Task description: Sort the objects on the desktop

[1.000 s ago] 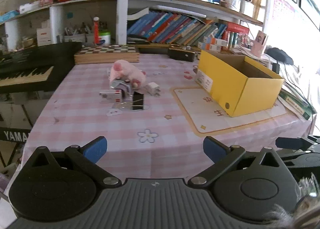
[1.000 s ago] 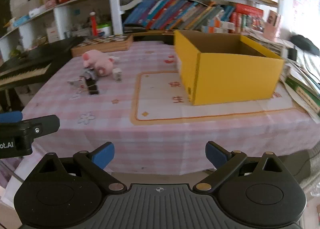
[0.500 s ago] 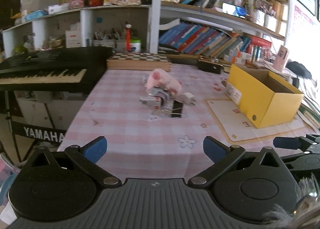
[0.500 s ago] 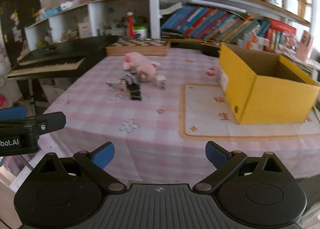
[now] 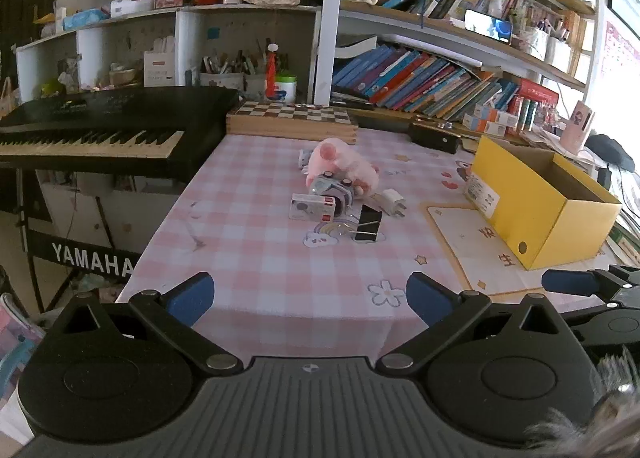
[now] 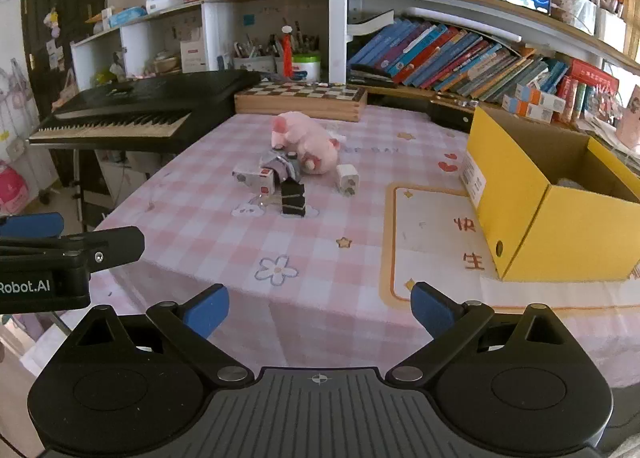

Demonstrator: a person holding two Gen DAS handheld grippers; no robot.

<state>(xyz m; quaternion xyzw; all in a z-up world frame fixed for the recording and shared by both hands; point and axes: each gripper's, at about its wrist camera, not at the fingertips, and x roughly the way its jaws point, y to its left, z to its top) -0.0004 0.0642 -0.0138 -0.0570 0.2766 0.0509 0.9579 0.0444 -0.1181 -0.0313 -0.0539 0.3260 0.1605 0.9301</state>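
Observation:
A small cluster sits mid-table on the pink checked cloth: a pink plush pig [image 5: 344, 165] [image 6: 304, 139], a grey roll of tape [image 5: 334, 191] [image 6: 284, 167], a small white box [image 5: 312, 207] [image 6: 254, 177], a black binder clip [image 5: 368, 223] [image 6: 293, 199] and a white charger plug [image 5: 394, 201] [image 6: 347, 179]. An open yellow box [image 5: 544, 193] [image 6: 548, 201] stands at the right. My left gripper [image 5: 310, 298] and right gripper [image 6: 320, 308] both hover open and empty at the table's near edge, well short of the cluster.
A black keyboard [image 5: 92, 133] on a stand flanks the table's left side. A wooden chessboard box [image 5: 292, 121] and a black case [image 5: 434, 135] lie at the back edge, under shelves of books. A cream mat [image 6: 432, 246] lies under the yellow box.
Both grippers have pulled back and swung left, so the keyboard and the table's left edge now show. The objects on the table have not moved.

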